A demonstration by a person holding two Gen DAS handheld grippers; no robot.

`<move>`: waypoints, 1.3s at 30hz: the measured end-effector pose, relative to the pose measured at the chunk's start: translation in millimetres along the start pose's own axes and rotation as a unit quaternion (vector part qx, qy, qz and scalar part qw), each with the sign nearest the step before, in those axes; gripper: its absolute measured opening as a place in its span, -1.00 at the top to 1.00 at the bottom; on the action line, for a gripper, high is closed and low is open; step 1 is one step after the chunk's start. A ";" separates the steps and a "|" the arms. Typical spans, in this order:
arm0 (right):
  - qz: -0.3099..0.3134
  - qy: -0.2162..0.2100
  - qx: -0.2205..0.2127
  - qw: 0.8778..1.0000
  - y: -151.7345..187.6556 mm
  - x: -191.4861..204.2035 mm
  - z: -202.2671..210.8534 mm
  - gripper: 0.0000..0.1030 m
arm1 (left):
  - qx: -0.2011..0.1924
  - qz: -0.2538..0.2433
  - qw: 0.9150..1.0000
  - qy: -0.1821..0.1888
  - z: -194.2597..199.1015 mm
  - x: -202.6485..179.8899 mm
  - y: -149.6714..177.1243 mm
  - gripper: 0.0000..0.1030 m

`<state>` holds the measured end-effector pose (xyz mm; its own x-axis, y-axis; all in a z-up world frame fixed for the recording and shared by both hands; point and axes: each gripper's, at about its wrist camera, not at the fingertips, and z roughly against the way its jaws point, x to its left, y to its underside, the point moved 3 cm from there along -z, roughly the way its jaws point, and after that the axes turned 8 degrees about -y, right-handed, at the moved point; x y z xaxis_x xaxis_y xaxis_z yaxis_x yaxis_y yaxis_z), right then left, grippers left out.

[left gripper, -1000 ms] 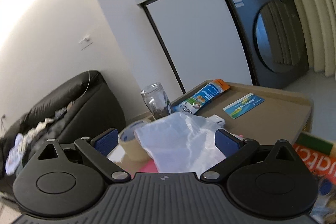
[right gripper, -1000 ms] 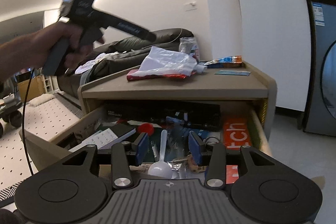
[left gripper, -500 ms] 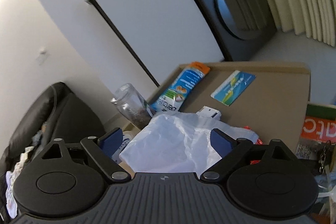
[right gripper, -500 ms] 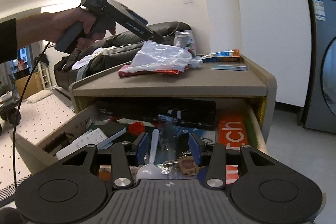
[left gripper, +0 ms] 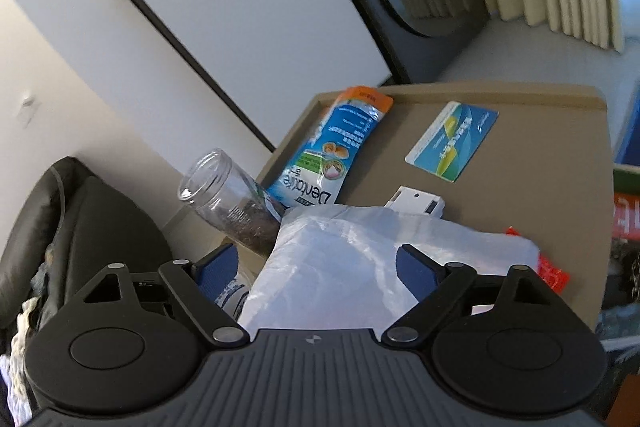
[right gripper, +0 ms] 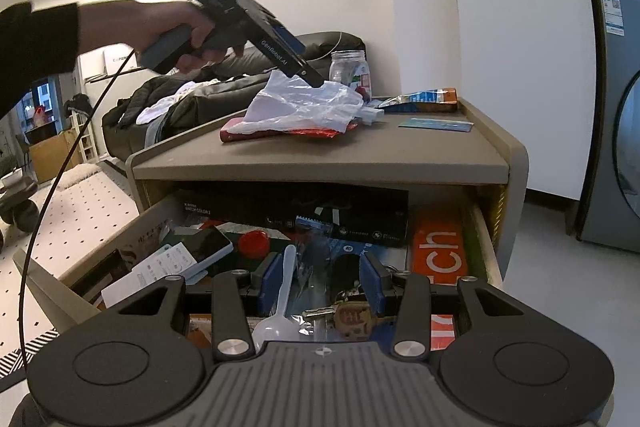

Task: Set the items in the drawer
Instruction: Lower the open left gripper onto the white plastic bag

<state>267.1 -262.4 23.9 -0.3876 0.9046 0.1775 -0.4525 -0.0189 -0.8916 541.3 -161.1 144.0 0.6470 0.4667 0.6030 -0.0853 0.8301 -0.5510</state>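
Right wrist view, right gripper (right gripper: 320,277): fingers spread, pinching nothing, hanging low over the front of the open drawer (right gripper: 486,243).
Drawer contents, near: a white plastic spoon (right gripper: 280,311) and a bunch of keys (right gripper: 348,315) lie under the blue pads; beyond them a red lid (right gripper: 253,242), a phone-like slab (right gripper: 208,245), a long black box (right gripper: 296,209) at the back and an orange box (right gripper: 440,247) along the right wall. It is already crowded.
Left gripper (left gripper: 316,267): spread wide, straddling the crumpled plastic bag (left gripper: 360,251) on the cabinet top (right gripper: 360,155), not yet closed on it.
Risk, bag: thin film is likely to slip or tear under a shallow pinch, and could drag the red wrapper (left gripper: 554,269) beneath it off the edge.
Risk, jar: the open glass jar (left gripper: 228,203), dark grains in its lower part, stands touching the bag's left side; a sideways pull could tip and spill it.
Farther on top: a white adapter (left gripper: 416,203), a Dentalife pouch (left gripper: 332,151) and a blue card (left gripper: 452,141), all yet to go in.
Risk, drawer: a puffy bag may sit proud and snag on closing.
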 end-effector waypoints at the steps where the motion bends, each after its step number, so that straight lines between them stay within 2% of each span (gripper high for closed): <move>1: -0.001 -0.002 0.003 1.000 -0.7 -0.3 -0.4 0.10 | 0.004 -0.008 1.000 0.008 -3.6 1.2 -1.6 -0.72; 7: 0.001 -0.006 0.018 1.000 -1.4 0.4 -2.1 0.10 | 0.034 -0.076 0.994 0.073 -27.2 9.3 -13.6 -0.72; 14: 0.030 -0.002 0.027 0.999 -0.7 4.7 -3.6 0.10 | 0.068 -0.091 0.984 0.134 -50.0 27.1 -19.2 -0.72; 24: 0.029 0.012 0.033 0.999 -1.2 1.5 -4.3 0.10 | 0.101 -0.104 0.975 0.170 -77.7 40.2 -20.7 -0.72; 26: 0.021 0.010 0.035 0.999 -1.7 -0.1 -4.0 0.10 | 0.109 -0.107 0.973 0.172 -83.3 40.3 -19.8 -0.67; 28: 0.025 0.015 0.035 0.999 -1.5 -0.8 -3.4 0.10 | 0.118 -0.106 0.971 0.177 -88.7 42.6 -19.3 -0.37; 30: 0.029 0.019 0.034 0.999 -1.1 -1.7 -2.8 0.10 | 0.126 -0.102 0.971 0.173 -94.4 46.8 -19.3 -0.24; 34: 0.024 0.019 0.032 0.999 -0.5 -3.4 -2.9 0.10 | 0.159 -0.078 0.965 0.192 -108.7 49.4 -15.2 -0.23; 39: 0.028 0.024 0.029 0.999 0.5 -2.3 -2.6 0.10 | 0.180 -0.048 0.961 0.204 -123.1 49.9 -13.2 -0.23</move>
<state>269.9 -263.4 21.9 -0.3751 0.9208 0.1064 -0.4774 -0.0935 -0.8737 668.0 -186.3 110.4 0.9023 0.2844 0.3241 -0.2187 0.9496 -0.2245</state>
